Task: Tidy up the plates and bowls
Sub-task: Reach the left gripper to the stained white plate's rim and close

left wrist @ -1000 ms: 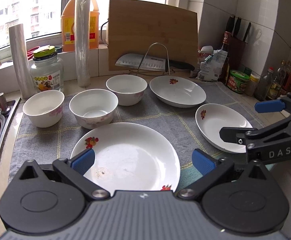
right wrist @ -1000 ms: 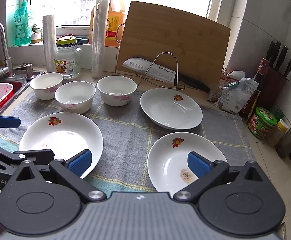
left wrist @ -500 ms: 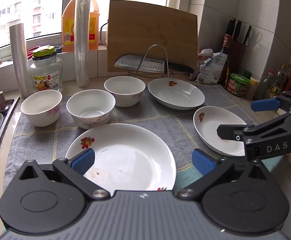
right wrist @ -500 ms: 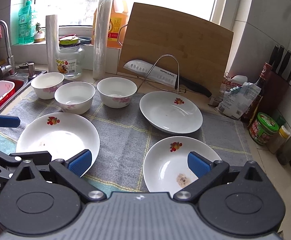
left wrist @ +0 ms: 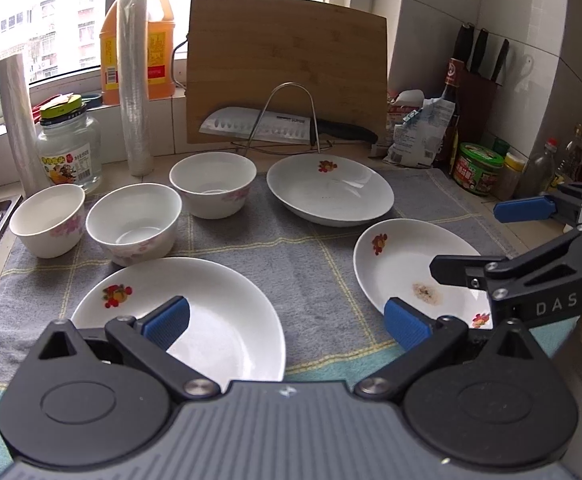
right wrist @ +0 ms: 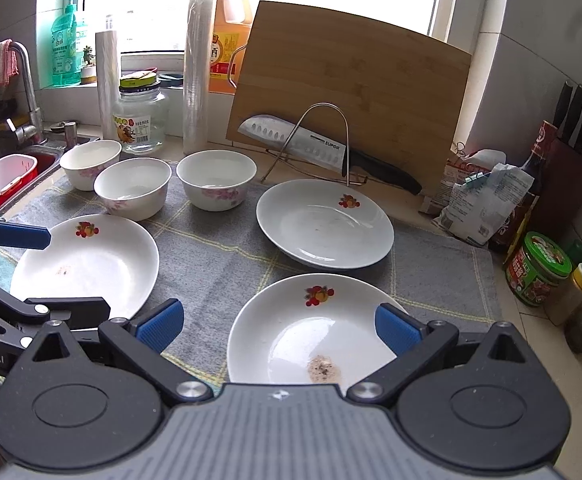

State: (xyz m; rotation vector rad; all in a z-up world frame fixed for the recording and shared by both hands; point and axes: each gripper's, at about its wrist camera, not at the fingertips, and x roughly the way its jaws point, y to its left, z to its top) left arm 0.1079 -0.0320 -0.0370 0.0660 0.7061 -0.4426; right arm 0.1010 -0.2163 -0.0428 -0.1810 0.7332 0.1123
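left gripper (left wrist: pixel 287 320) low over the near edge of the mat, jaws wide apart, nothing between them; its left pad hangs above the near-left plate (left wrist: pixel 195 316). judged: lined up to take that plate by the rim.

right gripper (right wrist: pixel 277 326) likewise jaws spread, empty, straddling the near-right plate (right wrist: pixel 311 332), which carries a brown smear at 6 o'clock of its well. judged: both plates approached at once so one can be stacked on the other.

nothing stacked yet. third plate (right wrist: pixel 325 226) lies at 12 o'clock from the near-right one, apart from it. three bowls (right wrist: pixel 135 188) in a row at 10 to 11 o'clock, the two leftmost nearly touching, all upright, empty as far as seen. judged: the like-with-like layout suits nesting bowls and piling plates.

surface: grey checked mat (right wrist: pixel 211 252) over a counter, teal strip along the near edge. sink (right wrist: pixel 7 156) at 9 o'clock. behind: wire rack (right wrist: pixel 319 140) with a knife (right wrist: pixel 303 144), cutting board (right wrist: pixel 351 92) leaning on the sill, jar (right wrist: pixel 141 118), two film rolls, oil bottles. tiled wall and knife block at 2 o'clock. daylight from the window.
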